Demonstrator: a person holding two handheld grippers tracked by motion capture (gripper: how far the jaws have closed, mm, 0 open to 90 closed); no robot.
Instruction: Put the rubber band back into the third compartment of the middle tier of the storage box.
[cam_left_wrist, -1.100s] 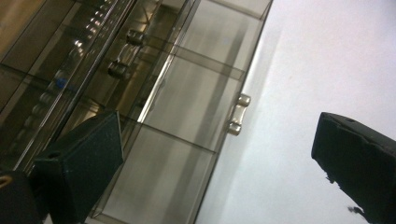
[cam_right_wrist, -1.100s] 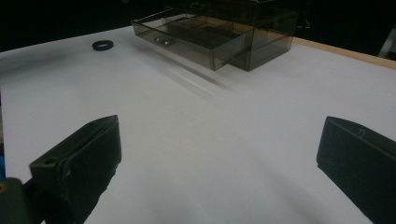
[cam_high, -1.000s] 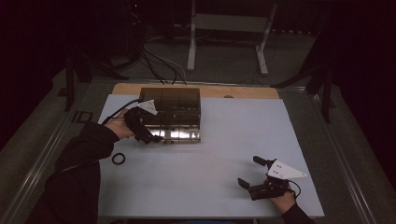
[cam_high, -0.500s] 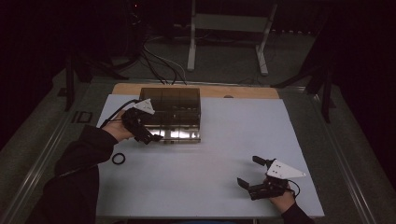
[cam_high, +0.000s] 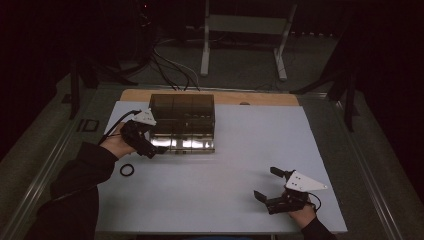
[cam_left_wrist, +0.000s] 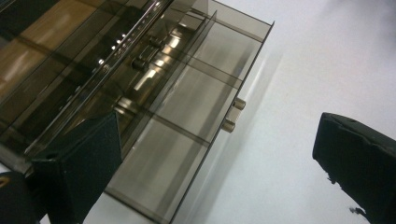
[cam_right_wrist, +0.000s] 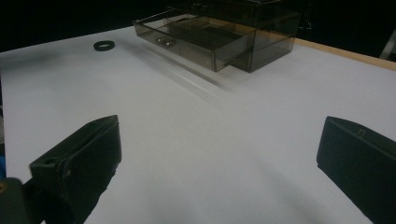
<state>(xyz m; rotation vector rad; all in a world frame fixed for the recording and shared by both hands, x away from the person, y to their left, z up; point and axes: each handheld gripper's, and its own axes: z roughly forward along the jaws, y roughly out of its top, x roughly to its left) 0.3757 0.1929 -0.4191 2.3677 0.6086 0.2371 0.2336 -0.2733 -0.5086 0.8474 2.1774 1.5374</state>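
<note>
Nothing has moved: the wide-open left gripper (cam_high: 159, 148) stays at the smoky clear plastic drawer box's (cam_high: 183, 121) eight o'clock corner.

Smoked drawer (cam_left_wrist: 187, 116) between spread jaws

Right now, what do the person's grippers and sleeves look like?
Both the left gripper and right gripper are black, with blocky black jaws and a pale three-cornered plate on top. A black cable trails from the left one. The sleeves are dark.

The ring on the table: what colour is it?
Black. The ring shows best in the high view, against the white table.
</note>
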